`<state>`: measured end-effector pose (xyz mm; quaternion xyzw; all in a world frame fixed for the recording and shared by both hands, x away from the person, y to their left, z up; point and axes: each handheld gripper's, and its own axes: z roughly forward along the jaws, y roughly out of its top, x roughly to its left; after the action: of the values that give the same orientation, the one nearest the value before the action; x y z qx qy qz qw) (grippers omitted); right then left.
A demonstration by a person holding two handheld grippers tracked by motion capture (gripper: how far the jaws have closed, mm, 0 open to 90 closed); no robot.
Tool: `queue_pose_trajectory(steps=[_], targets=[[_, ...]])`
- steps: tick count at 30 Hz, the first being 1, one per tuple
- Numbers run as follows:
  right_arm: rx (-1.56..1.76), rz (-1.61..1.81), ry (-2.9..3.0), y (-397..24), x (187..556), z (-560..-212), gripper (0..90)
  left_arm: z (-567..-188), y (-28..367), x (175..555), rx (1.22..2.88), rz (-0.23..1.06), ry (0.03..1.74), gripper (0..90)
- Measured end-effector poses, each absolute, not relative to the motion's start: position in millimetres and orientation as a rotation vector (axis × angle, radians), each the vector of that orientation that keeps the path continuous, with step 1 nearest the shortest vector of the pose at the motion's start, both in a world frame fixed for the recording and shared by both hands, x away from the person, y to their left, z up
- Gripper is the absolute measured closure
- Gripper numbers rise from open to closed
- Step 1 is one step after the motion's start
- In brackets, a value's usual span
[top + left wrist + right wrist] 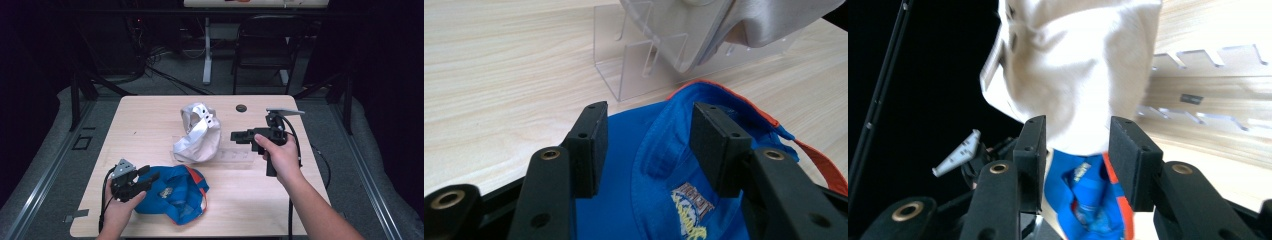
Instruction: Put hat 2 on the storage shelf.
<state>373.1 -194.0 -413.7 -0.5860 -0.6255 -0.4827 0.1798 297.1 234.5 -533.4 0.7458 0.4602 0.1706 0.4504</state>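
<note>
Blue cap (172, 194) lies limp under the left gripper (148, 178), both grippers' jaws apart and empty — soft, light cloth, best pinched at the stiffer brim; right gripper (235, 135) hovers by the white cap (198, 135).

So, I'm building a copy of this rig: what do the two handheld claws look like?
Both are black. The left claw and right claw each carry a grey three-cornered plate on top and trail a black cable. The flat jaw pads sit on arms with brass-ringed holes. The forearms are bare, no sleeves.
</note>
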Motion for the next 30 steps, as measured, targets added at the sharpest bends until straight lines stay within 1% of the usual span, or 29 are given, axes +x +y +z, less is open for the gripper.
queue_pose_trajectory(steps=[5,11,18,23,30], targets=[[-1.657,-1.391,-1.851,-198.0,357.8,-434.3,56.3,-534.6,241.3,296.3,1.851,0.422,1.144,47.4],[-1.635,-1.407,-1.936,-196.2,338.5,-462.7,56.3,-538.3,248.2,296.3,1.867,0.416,1.154,49.9],[-1.646,-1.381,-2.009,-189.5,321.8,-491.3,54.7,-541.7,247.8,295.5,1.875,0.434,1.158,49.8],[-1.656,-1.339,-2.039,-186.6,314.1,-502.8,58.4,-544.0,249.4,294.5,1.88,0.426,1.164,50.0],[-1.604,-1.317,-2.045,-180.3,310.1,-520.4,58.5,-548.1,253.9,288.6,1.918,0.418,1.169,50.7]])
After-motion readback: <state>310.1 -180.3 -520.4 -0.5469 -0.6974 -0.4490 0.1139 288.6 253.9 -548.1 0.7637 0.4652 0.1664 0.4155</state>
